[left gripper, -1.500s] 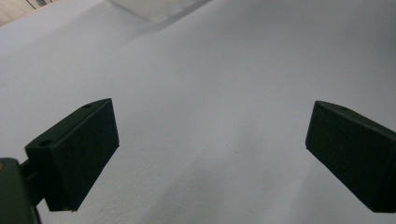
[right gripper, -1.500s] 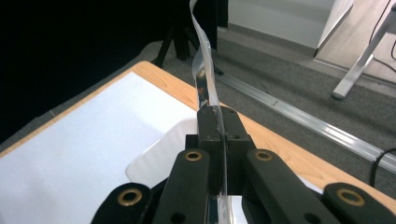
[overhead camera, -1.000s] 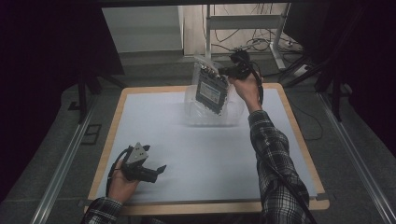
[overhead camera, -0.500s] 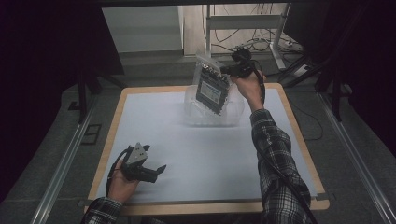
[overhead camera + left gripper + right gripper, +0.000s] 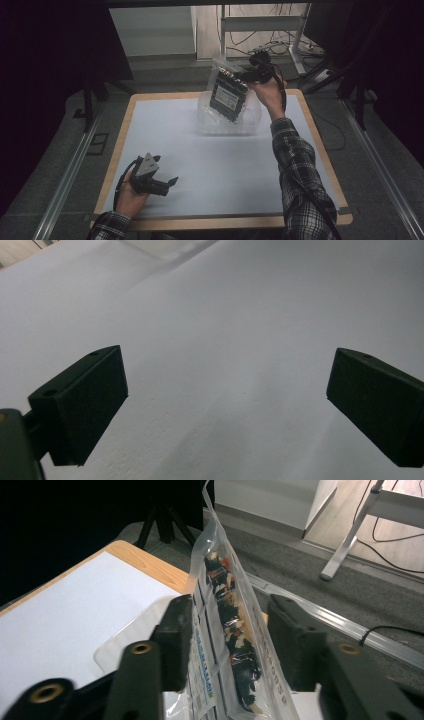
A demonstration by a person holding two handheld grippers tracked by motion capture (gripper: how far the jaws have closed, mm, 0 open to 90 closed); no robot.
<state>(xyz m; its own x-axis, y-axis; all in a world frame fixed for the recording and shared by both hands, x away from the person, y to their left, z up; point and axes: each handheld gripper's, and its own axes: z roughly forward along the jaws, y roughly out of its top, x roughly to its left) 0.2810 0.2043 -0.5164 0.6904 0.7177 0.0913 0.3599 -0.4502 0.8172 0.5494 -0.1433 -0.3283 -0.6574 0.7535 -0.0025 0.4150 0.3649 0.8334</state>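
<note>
Across the table [image 5: 165,135], a white sheet covers nearly the whole top inside a wooden rim. At its far edge, right of centre, sits a clear tray [image 5: 207,122], and a clear bag [image 5: 227,92] with a dark printed label stands tilted over it, its lower end down in the tray. From the right gripper view the bag [image 5: 227,630] runs edge-on up the middle, showing dark, pale and red bits inside, with the tray [image 5: 120,647] behind it. The right gripper [image 5: 248,76] is at the bag's upper right edge; its jaws have just been opening, and the bag stands between them, the left jaw close against the label side and the right jaw clear of the film. Near the front left corner, well apart from the bag, the left gripper [image 5: 169,181] rests low over the sheet, its jaws spread wide with nothing between them.
</note>
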